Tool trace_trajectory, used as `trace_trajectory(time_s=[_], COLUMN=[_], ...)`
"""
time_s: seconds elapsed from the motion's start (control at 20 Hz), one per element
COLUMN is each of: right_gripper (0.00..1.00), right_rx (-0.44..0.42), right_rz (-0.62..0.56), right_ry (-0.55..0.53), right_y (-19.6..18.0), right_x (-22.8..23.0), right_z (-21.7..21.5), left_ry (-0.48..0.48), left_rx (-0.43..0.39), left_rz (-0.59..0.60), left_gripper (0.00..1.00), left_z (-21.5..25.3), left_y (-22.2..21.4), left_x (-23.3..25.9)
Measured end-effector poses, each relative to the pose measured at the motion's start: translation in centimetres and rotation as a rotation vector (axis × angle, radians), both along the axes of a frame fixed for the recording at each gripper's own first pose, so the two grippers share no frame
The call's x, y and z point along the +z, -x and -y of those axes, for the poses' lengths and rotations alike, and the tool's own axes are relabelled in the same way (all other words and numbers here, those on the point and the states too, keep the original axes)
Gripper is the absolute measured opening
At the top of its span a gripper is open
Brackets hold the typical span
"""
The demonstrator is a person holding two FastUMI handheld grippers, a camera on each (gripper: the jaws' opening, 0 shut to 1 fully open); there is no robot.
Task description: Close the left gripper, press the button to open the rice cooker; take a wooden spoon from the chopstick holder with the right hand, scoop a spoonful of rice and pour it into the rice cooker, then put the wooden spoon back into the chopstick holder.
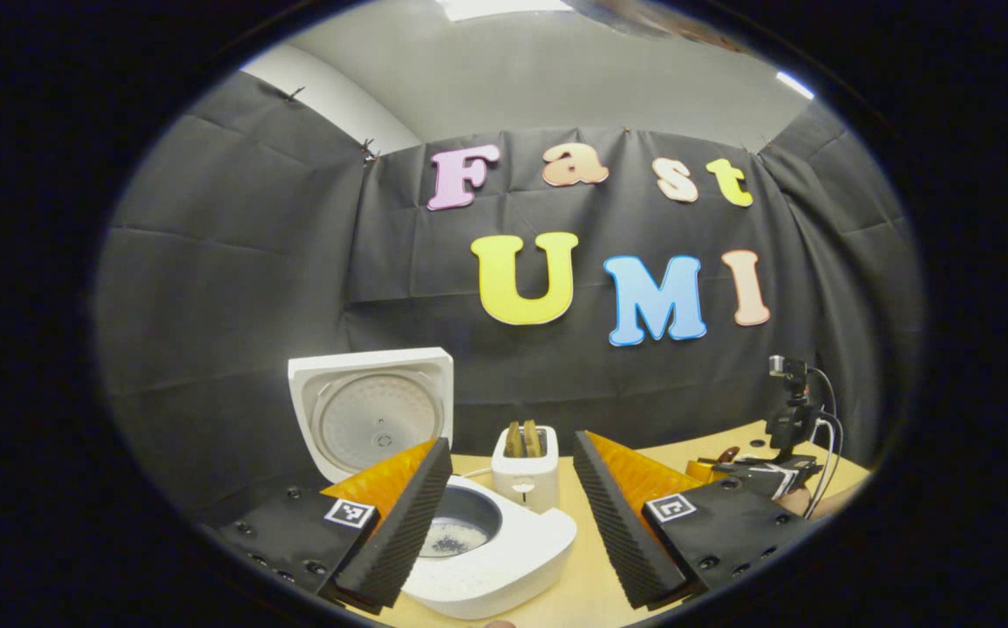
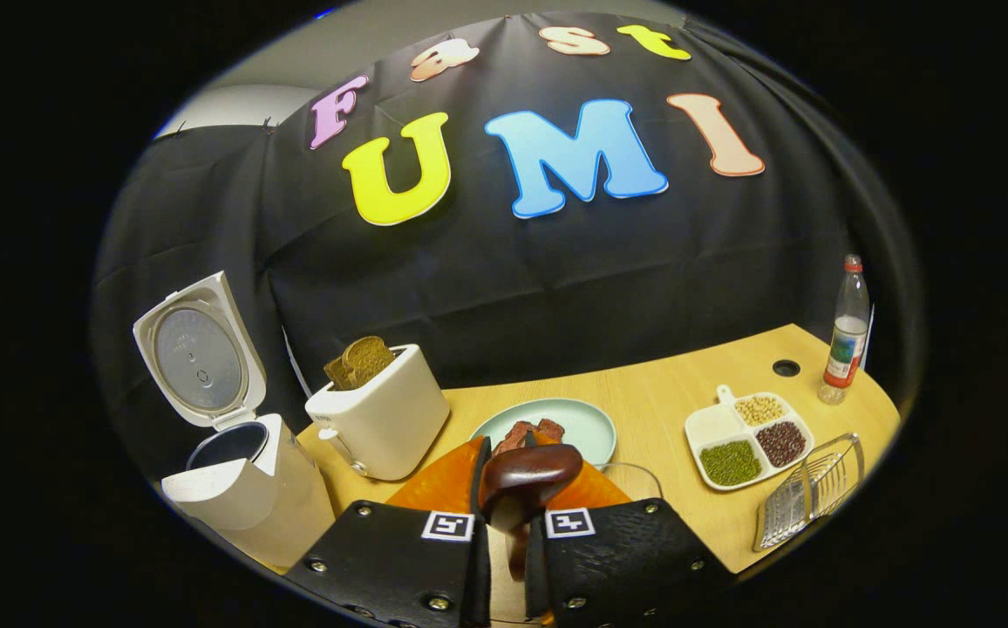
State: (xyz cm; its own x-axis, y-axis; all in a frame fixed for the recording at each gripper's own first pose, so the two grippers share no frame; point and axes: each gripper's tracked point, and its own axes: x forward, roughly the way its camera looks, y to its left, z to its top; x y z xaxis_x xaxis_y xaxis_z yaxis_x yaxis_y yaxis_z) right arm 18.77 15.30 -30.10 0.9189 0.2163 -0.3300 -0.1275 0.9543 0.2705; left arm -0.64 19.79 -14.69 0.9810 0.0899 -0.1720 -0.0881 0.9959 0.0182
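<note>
Rice cooker first: the white rice cooker (image 1: pixel 486 545) sits at the left of the light wooden table (image 2: pixel 661 401) with its round-lined lid (image 1: pixel 373 410) swung up and standing open, and I can see the grey inner pot (image 1: pixel 460 523) with a scatter of small dark grains on its bottom. In the left gripper view my left gripper (image 1: pixel 513 506) hangs just above the cooker's front with its ridged fingers spread wide and nothing between them; the white two-slot toaster (image 1: pixel 524 467) with brown bread slices stands just behind the cooker, framed in the gap. Far off to the right of that view I make out the other handheld rig with its cables. In the right gripper view my right gripper (image 2: pixel 508 515) is clenched on the dark brown wooden spoon (image 2: pixel 528 480), both fingers pressing its handle, the glossy bowl of the spoon sticking up and forward past the fingertips. Whether the spoon carries any rice I cannot tell. Beyond it lies a pale green plate (image 2: pixel 587 419) with reddish-brown pieces, and a clear glass (image 2: pixel 635 478) just beside the gripper. To the right are a white divided dish (image 2: pixel 713 427) of beans, a wire rack (image 2: pixel 805 497) and a plastic bottle (image 2: pixel 847 340) with a red cap.
</note>
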Motion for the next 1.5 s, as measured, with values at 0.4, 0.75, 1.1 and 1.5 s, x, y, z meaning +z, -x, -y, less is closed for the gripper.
trace_trajectory(time_s=[0.4, 0.75, 1.1, 1.5], right_gripper=[0.16, 0.15, 0.15, 0.15], right_rx=[-0.066, -0.160, -0.179, -0.094], right_rz=[-0.086, -0.079, 0.007, 0.010], right_ry=[-0.339, -0.665, -0.867, -0.942], right_y=[0.5, 0.8, 0.9, 1.6], right_x=[-1.1, 0.3, 6.0, 11.5], right_z=[-0.7, 3.4, 6.2, 1.8], left_ry=[0.026, 0.008, 0.021, 0.020], left_rx=[0.006, -0.007, -0.033, -0.036], left_rz=[-0.050, -0.048, -0.025, -0.007], left_gripper=[0.97, 0.99, 0.97, 0.97], left_z=[-1.7, -2.4, -1.6, -3.0], left_y=[0.1, -0.6, -1.8, -2.7], left_x=[-3.0, -2.7, -1.5, -0.3])
